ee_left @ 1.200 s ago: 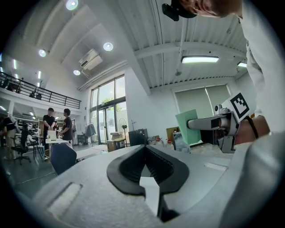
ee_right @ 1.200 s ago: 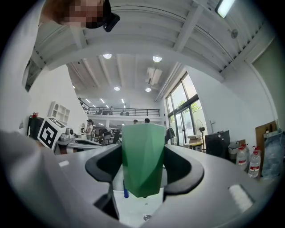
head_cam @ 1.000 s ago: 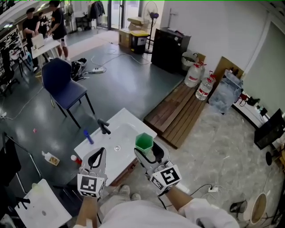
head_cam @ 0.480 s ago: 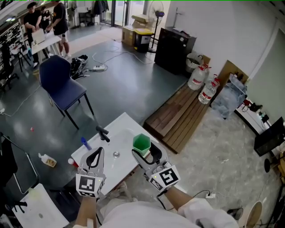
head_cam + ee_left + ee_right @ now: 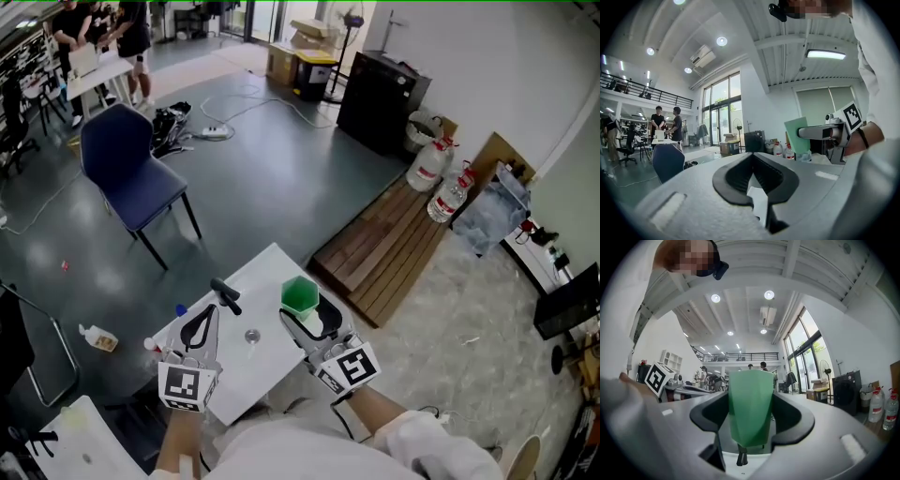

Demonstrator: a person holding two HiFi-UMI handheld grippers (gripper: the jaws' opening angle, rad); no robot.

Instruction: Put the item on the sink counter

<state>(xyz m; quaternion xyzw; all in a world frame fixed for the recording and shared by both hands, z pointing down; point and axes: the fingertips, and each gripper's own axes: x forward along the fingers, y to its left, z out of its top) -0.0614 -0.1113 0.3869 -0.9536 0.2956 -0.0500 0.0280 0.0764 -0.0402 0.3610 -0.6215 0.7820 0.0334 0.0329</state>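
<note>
Green cup: held in the right gripper, a little right of centre in the head view's lower half, over the far right part of the white sink counter. It is not set down yet.

Change over the last second: the counter and its black faucet have slid lower in the frame, towards both grippers. The left gripper now sits just beside the faucet, where a clear gap showed before. The cup has stayed at almost the same spot in the frame, still clamped. My reading: the person has closed in on the sink, so carrying is nearly over and placing comes next. Whether the cup's base touches the counter, I cannot tell.

Tool state: right jaws are closed on the cup's lower body, one pad on each side, as the right gripper view shows. Left jaws are together with nothing between them.

Cup appearance: solid green, opaque, with flat facets. It tapers from a wide open mouth to a narrower base, stands upright, and looks empty from above.
</note>
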